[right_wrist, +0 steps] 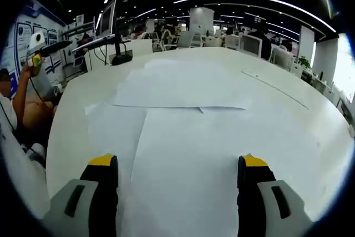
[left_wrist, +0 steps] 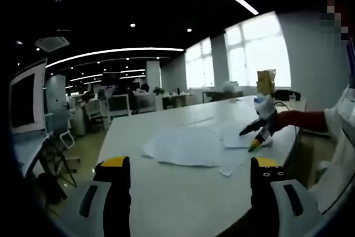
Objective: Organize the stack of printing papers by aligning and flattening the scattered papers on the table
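Observation:
Several white printing papers (left_wrist: 183, 145) lie loosely overlapped on the long white table (left_wrist: 166, 203). My left gripper (left_wrist: 191, 165) is open and held back from the papers' near edge, with bare table between its yellow-tipped jaws. My right gripper (left_wrist: 256, 134), held by a hand with a red sleeve, hangs over the right end of the papers. In the right gripper view my right gripper (right_wrist: 177, 162) is open just above a large sheet (right_wrist: 183, 176), with another sheet (right_wrist: 183, 87) lying skewed beyond it. My left gripper (right_wrist: 41, 48) is raised at the far left, off the table.
A monitor on a stand (right_wrist: 108, 20) sits at the table's far left corner. Another screen (left_wrist: 25, 98) and office chairs (left_wrist: 55, 148) stand left of the table. A small box (left_wrist: 266, 81) sits at the far end. A seam (right_wrist: 277, 90) crosses the tabletop.

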### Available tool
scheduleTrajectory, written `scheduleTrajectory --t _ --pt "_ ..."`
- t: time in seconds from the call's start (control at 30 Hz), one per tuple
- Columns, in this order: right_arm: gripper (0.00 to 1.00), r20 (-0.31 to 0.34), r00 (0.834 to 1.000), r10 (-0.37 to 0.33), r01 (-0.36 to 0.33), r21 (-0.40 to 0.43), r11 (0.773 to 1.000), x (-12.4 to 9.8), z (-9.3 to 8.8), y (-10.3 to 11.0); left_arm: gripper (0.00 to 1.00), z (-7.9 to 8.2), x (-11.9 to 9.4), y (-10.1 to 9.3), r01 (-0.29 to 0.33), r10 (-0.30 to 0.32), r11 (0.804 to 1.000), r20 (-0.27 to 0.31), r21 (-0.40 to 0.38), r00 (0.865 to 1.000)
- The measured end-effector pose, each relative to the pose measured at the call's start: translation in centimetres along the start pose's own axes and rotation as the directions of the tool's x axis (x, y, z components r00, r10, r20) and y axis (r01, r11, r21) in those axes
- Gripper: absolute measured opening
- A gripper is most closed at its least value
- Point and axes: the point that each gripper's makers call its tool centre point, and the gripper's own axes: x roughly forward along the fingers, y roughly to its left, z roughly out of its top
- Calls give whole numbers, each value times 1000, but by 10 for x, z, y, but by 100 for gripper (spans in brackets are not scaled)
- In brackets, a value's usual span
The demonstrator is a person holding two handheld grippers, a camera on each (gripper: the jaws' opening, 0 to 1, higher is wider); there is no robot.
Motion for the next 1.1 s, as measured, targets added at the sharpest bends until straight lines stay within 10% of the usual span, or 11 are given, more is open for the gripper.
scheduleTrajectory --t 1.1 --pt "70 11 1000 8 -8 -4 1000 -1 -1 3 90 10 31 28 21 -19 999 45 -48 999"
